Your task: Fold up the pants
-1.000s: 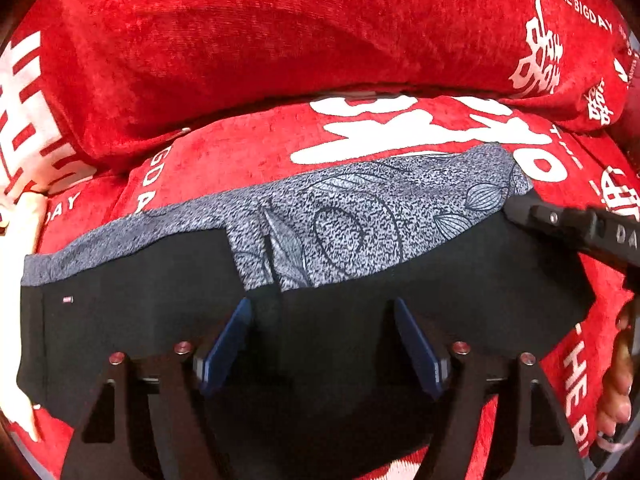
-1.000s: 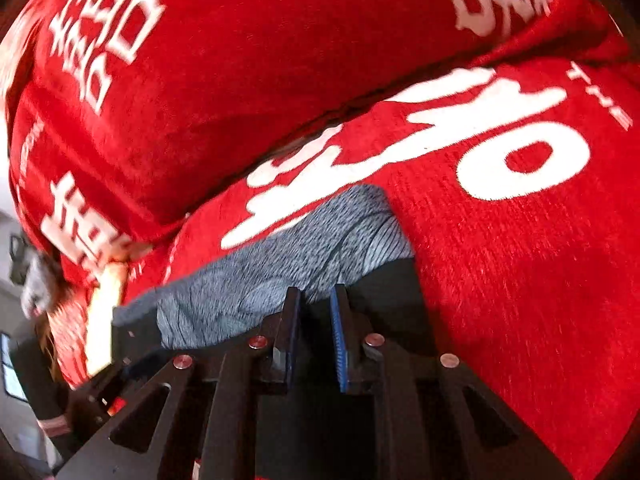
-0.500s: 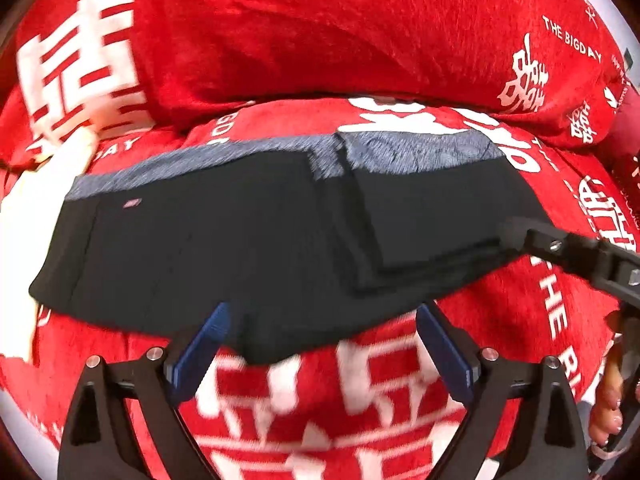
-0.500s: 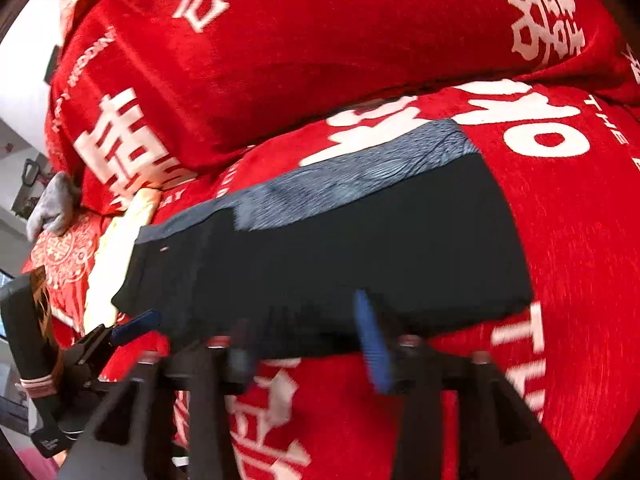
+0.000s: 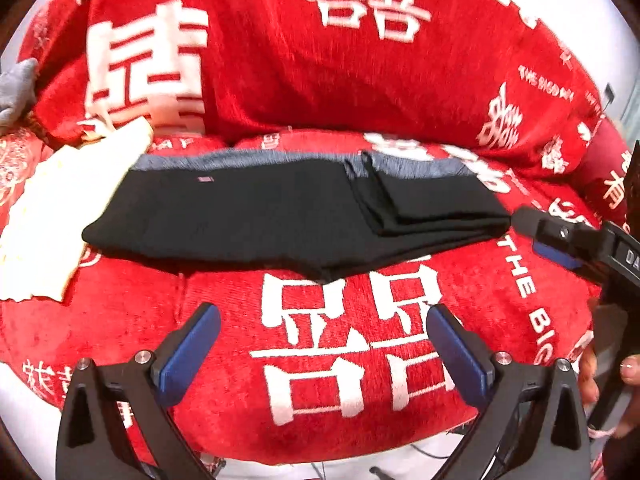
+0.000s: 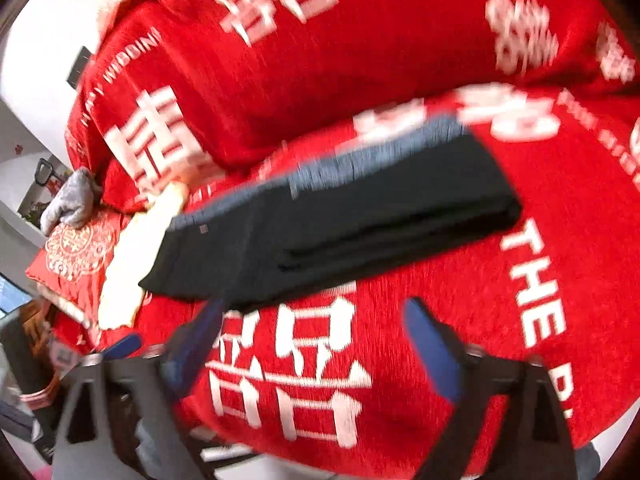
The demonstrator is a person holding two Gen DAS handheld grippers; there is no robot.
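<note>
The black pants (image 5: 280,216) with a grey patterned band along the far edge lie folded flat on the red sofa seat (image 5: 224,320); they also show in the right wrist view (image 6: 340,216). My left gripper (image 5: 320,320) is open and empty, held back from the pants' near edge. My right gripper (image 6: 316,320) is open and empty, also pulled back from the pants. In the left wrist view the right gripper's fingers (image 5: 556,240) show just right of the pants' folded end.
A red back cushion (image 5: 320,60) with white characters rises behind the seat. A cream cloth (image 5: 52,216) lies left of the pants. A grey item (image 6: 72,200) and a patterned red cushion (image 6: 76,252) sit at far left. The seat's front edge is near.
The right gripper has let go of the pants and opened. The grey patterned part is now folded under black. Both grippers have drawn back from the pants toward the seat's front.
</note>
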